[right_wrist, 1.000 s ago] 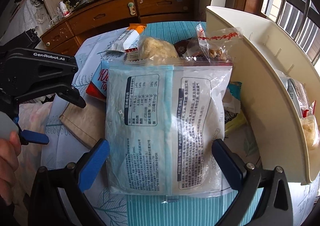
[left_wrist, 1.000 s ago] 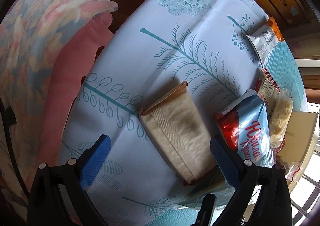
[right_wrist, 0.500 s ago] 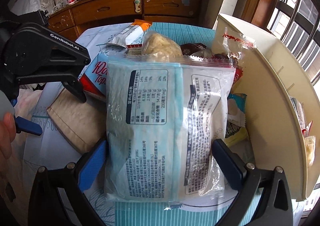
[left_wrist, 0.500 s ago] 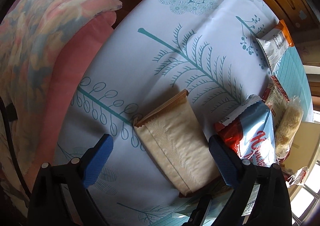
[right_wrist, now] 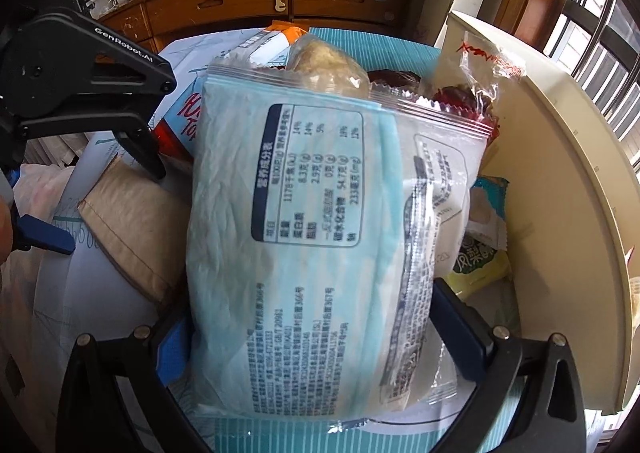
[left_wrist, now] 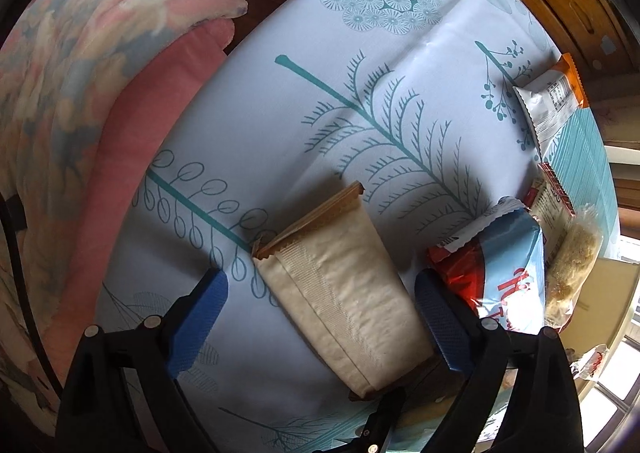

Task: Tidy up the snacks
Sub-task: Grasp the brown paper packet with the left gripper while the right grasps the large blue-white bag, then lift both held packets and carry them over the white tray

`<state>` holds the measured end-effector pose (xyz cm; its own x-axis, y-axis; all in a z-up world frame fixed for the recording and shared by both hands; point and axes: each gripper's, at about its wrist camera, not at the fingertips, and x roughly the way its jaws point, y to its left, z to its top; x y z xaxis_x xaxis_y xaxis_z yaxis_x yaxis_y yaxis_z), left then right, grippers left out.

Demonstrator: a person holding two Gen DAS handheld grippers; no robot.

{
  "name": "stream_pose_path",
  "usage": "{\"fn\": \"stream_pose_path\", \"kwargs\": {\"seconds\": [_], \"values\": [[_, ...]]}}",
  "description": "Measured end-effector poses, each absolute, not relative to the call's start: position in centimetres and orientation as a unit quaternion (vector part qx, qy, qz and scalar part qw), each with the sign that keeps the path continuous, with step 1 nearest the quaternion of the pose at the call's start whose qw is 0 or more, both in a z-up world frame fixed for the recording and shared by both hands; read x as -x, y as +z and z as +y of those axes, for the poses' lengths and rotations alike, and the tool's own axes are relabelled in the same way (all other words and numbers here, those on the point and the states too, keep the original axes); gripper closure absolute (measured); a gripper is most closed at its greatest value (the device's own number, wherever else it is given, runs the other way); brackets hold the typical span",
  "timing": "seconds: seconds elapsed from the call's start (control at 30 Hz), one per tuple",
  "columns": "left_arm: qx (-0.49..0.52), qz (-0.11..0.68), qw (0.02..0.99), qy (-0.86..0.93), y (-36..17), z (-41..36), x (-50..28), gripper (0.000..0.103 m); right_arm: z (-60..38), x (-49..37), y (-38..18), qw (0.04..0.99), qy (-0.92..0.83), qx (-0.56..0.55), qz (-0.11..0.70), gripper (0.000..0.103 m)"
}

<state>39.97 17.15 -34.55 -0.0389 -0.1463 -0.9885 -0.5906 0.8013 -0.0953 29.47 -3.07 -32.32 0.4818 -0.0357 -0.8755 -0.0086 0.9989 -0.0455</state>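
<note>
In the right wrist view, a big packet (right_wrist: pixel 320 237) lies nearest, on the table (right_wrist: pixel 100 313). A paper bag (right_wrist: pixel 136 229) lies left of it, a rack (right_wrist: pixel 560 193) right, and small snacks (right_wrist: pixel 328 65) behind.

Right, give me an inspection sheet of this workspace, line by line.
Surface: pale blue tablecloth with teal leaf print over a table.
Job's things: large light blue plastic snack bag; flat tan paper pouch; red and blue foil pack; orange and white wrapper; cream plastic organiser rack.
Clutter: clear bag of beige pieces; small green packet.
Grippers: right gripper closed on the blue bag; left gripper open, straddling the tan pouch.
Cables: nothing seen.
Surroundings: pink floral blanket; wooden drawer cabinet; barred window.
</note>
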Motion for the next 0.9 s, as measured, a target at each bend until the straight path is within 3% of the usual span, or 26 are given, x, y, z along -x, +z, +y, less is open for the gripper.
{"fn": "stream_pose_path", "kwargs": {"seconds": [0.2, 0.3, 0.57, 0.7, 0.9], "values": [[0.251, 0.697, 0.646, 0.184, -34.7, 17.0, -39.5, 0.018, -3.7, -28.9, -32.2, 0.861, 0.009, 0.013, 0.509, 0.005], [0.233, 0.7, 0.646, 0.197, -34.4, 16.3, -39.4, 0.028, -4.0, -28.6, -32.0, 0.86, 0.016, 0.012, 0.51, 0.008], [0.247, 0.711, 0.627, 0.2, -34.0, 16.6, -38.5, 0.031, -4.7, -28.2, -31.5, 0.852, 0.036, 0.014, 0.522, 0.01], [0.26, 0.711, 0.621, 0.203, -33.9, 17.0, -38.1, 0.039, -5.1, -27.8, -31.3, 0.847, 0.038, 0.011, 0.529, 0.011], [0.285, 0.717, 0.606, 0.192, -34.0, 17.1, -37.3, 0.039, -5.5, -27.2, -31.0, 0.836, 0.044, 0.006, 0.547, 0.011]]}}
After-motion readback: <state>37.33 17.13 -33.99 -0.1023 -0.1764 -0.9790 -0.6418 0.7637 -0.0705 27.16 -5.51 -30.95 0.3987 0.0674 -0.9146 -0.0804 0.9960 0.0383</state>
